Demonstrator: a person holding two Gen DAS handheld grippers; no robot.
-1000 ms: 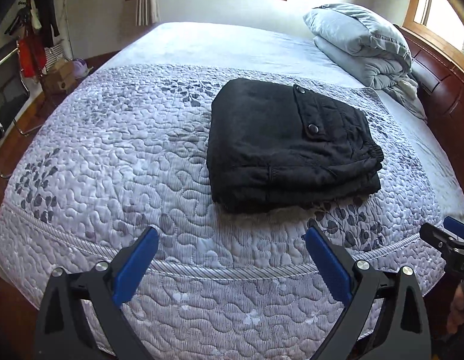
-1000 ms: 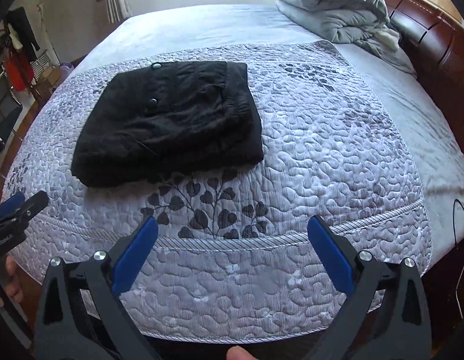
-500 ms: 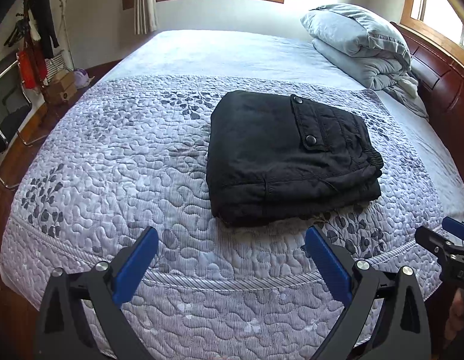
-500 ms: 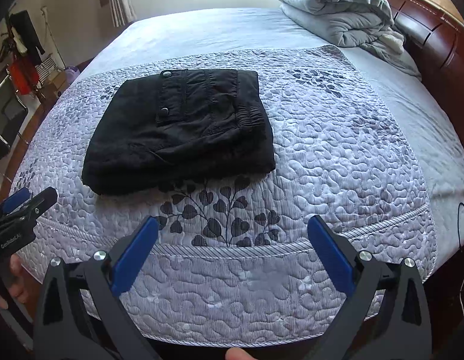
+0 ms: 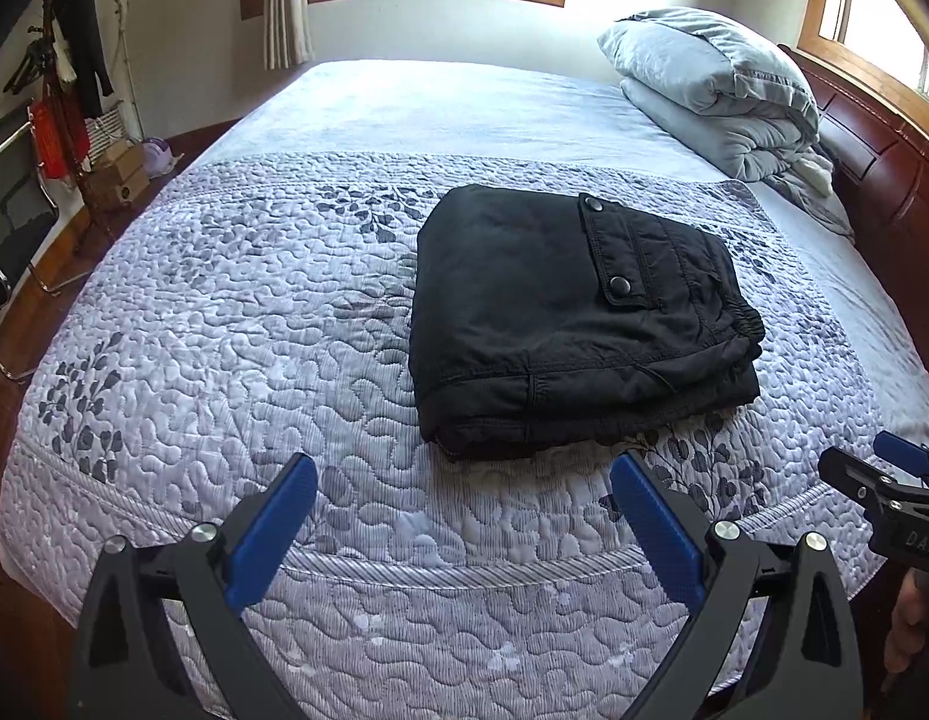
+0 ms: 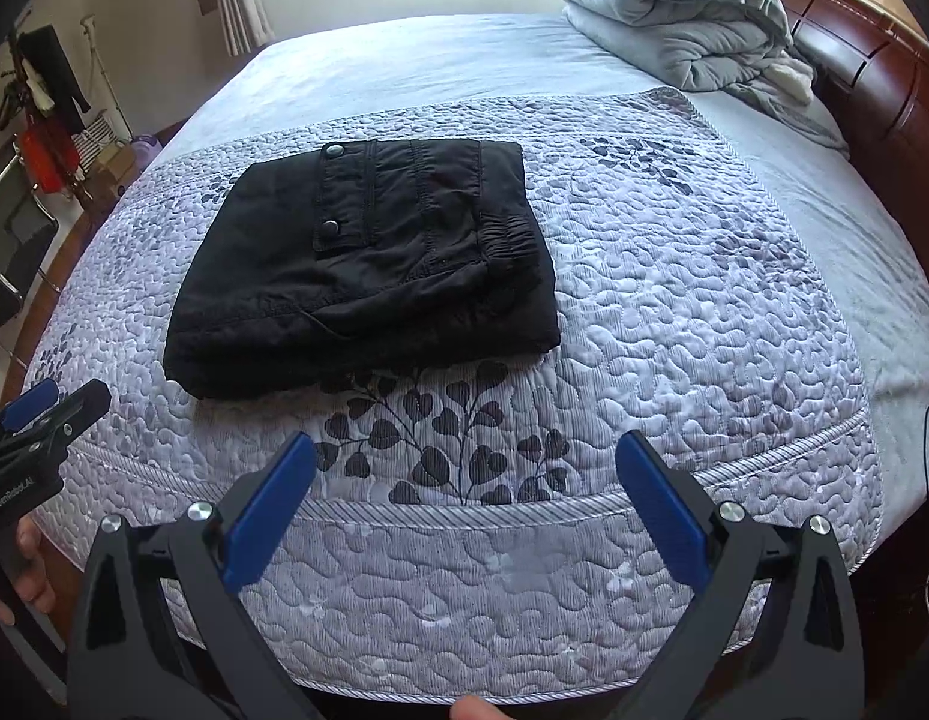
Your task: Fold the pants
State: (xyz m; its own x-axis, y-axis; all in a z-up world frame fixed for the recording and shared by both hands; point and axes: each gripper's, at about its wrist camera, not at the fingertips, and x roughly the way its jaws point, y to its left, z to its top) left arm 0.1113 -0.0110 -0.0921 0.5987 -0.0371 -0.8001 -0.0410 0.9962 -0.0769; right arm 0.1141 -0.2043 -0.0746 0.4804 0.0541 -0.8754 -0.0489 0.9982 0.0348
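Nearest the left wrist camera, the left gripper (image 5: pixel 461 516) stands with its blue pads spread wide and nothing between them, hanging over the near edge of the quilt (image 5: pixel 224 330). The right gripper (image 6: pixel 464 501) is the same in its own view: jaws wide apart, empty, above the quilt's striped border. Each tool also shows at the edge of the other's view, the right one at about 3 o'clock in the left view, the left one at about 9 o'clock in the right view. Beyond the pads, the pants (image 5: pixel 572 324) lie as a compact black bundle, stacked in several layers with a snap-buttoned pocket flap on top; they sit at about 1 o'clock in the left view and 11 o'clock in the right view (image 6: pixel 368 270), clear of both tools. Farther off, at 1 o'clock, a pile of grey bedding (image 5: pixel 716 90) rests by the headboard (image 5: pixel 884 162). The folding looks finished, with both tools apart from the cloth. Any next move would call only for squaring the slightly uneven near edge, or leaving the bundle alone.
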